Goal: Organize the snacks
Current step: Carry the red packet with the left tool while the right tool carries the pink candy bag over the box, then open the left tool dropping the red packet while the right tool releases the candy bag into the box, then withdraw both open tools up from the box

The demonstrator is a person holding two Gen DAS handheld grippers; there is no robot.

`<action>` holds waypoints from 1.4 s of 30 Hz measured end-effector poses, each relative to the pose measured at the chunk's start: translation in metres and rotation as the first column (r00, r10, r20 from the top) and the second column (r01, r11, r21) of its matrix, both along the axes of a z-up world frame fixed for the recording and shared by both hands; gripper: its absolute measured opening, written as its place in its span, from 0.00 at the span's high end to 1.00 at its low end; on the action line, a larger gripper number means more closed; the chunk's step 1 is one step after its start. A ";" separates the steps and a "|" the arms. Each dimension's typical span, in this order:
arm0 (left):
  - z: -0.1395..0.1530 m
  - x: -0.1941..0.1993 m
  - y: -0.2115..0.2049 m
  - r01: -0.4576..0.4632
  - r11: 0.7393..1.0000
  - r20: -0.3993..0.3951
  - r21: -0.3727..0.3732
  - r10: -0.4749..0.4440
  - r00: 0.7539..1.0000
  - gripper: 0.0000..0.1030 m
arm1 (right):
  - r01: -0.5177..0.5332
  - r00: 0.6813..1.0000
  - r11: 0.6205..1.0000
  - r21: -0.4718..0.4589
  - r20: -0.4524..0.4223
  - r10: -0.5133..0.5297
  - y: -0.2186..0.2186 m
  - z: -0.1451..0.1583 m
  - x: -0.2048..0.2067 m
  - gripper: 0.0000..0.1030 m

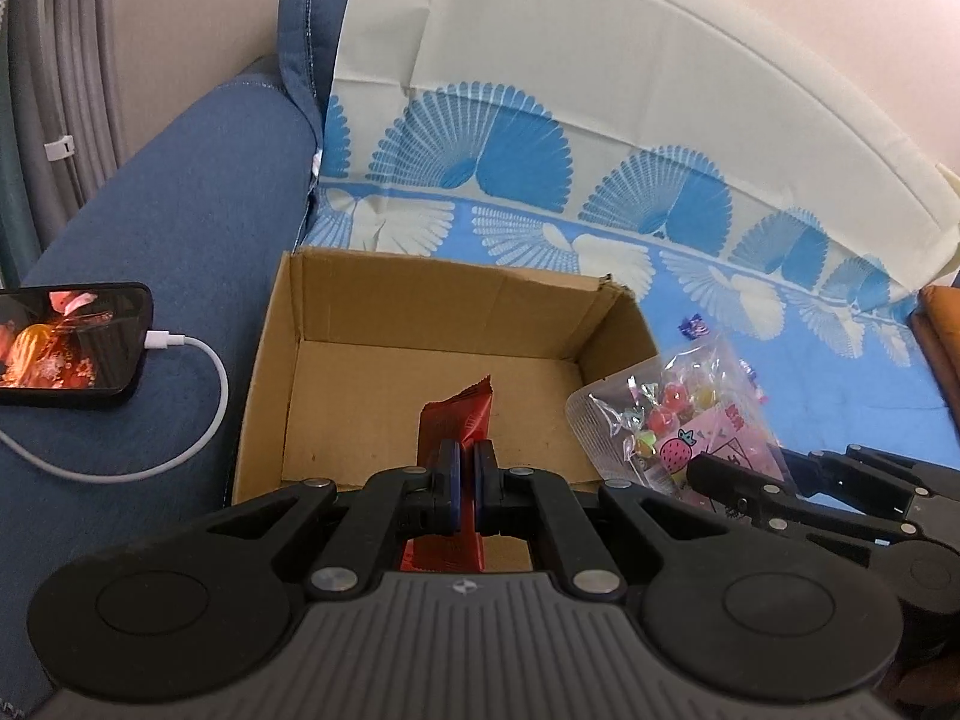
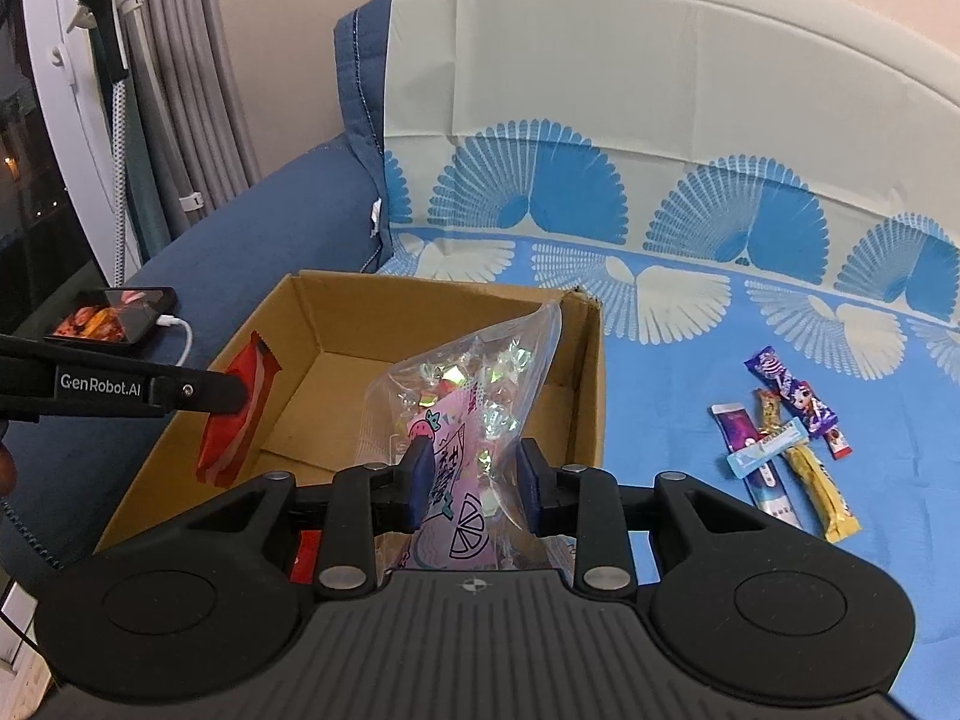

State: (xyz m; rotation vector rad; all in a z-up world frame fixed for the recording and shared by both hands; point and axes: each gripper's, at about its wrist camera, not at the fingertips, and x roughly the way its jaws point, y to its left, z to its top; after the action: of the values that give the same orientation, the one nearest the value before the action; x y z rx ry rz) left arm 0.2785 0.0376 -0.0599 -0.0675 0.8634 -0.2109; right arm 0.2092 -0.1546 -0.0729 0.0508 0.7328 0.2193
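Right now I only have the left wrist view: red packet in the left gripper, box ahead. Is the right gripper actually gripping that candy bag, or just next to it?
Observer: Gripping it. The right gripper has a pad on each side of the candy bag and holds it upright over the box.
Operator: Anything to collect on the sheet? I see only one purple wrapper.
Observer: Yes. A small pile of snack bars lies on the blue sheet to the right of the box, apart from it.
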 end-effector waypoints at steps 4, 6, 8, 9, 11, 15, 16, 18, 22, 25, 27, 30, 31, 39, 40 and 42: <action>-0.009 0.011 0.000 0.000 1.000 -0.011 0.009 0.000 1.000 0.96 | -0.002 1.000 1.000 0.002 -0.011 0.002 0.004 -0.010 0.013 0.68; -0.013 0.016 0.000 0.001 1.000 -0.013 0.012 0.000 1.000 0.96 | -0.004 1.000 1.000 0.003 -0.016 0.004 0.006 -0.014 0.019 0.68; -0.016 0.020 0.000 0.000 1.000 -0.016 0.013 0.000 1.000 0.96 | -0.007 1.000 1.000 0.004 -0.021 0.007 0.007 -0.018 0.024 0.68; -0.017 0.022 0.000 -0.001 1.000 -0.017 0.015 0.001 1.000 0.96 | -0.008 1.000 1.000 0.005 -0.022 0.008 0.008 -0.020 0.025 0.68; -0.020 0.027 0.000 -0.001 1.000 -0.020 0.021 0.002 1.000 0.96 | -0.009 1.000 1.000 0.005 -0.026 0.009 0.009 -0.023 0.030 0.67; -0.025 0.034 0.000 -0.002 0.999 -0.023 0.035 0.002 1.000 0.96 | -0.009 0.999 1.000 0.013 -0.035 0.010 0.011 -0.029 0.038 0.67; -0.026 0.035 0.000 -0.002 0.999 -0.024 0.039 0.003 1.000 0.96 | -0.010 0.999 1.000 0.014 -0.035 0.011 0.011 -0.030 0.040 0.67; -0.027 0.039 0.000 -0.004 0.999 -0.024 0.049 0.006 1.000 0.95 | -0.019 0.999 1.000 0.018 -0.032 0.019 0.013 -0.031 0.044 0.61; -0.027 0.041 0.005 -0.032 0.999 -0.036 0.027 0.033 0.999 0.45 | -0.022 1.000 0.999 0.026 -0.017 0.023 0.013 -0.030 0.050 0.44; -0.022 0.027 0.011 -0.105 0.994 0.003 0.023 0.105 0.994 0.01 | 0.005 1.000 1.000 0.016 0.000 -0.005 0.009 -0.026 0.048 0.34; -0.020 0.015 0.010 -0.106 0.993 0.014 0.053 0.105 0.994 0.01 | 0.018 1.000 1.000 0.012 0.001 -0.018 0.005 -0.023 0.041 0.28; -0.018 -0.011 0.010 -0.113 0.991 -0.017 0.066 0.115 0.993 0.01 | 0.010 1.000 1.000 0.004 -0.021 -0.010 0.000 -0.020 0.021 0.23; -0.016 -0.022 0.010 -0.115 0.991 -0.022 0.069 0.117 0.993 0.00 | 0.005 0.999 1.000 0.001 -0.035 -0.005 -0.001 -0.018 0.011 0.22; -0.008 -0.120 0.012 -0.238 0.966 -0.048 0.099 0.244 0.969 0.00 | -0.006 0.998 1.000 -0.013 -0.061 0.006 0.003 0.007 -0.083 0.04; -0.007 -0.130 0.011 -0.241 0.965 -0.048 0.104 0.247 0.968 0.00 | -0.012 0.998 1.000 -0.011 -0.056 0.011 0.004 0.010 -0.094 0.04; -0.005 -0.147 0.008 -0.238 0.963 -0.042 0.127 0.245 0.969 0.00 | -0.026 0.999 1.000 -0.008 -0.048 0.025 0.006 0.017 -0.114 0.03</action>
State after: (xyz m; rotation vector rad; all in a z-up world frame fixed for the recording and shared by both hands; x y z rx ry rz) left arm 0.1313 0.0454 -0.0651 -0.0649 0.9146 0.0735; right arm 0.0949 -0.1482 -0.0559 0.0390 0.7825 0.2402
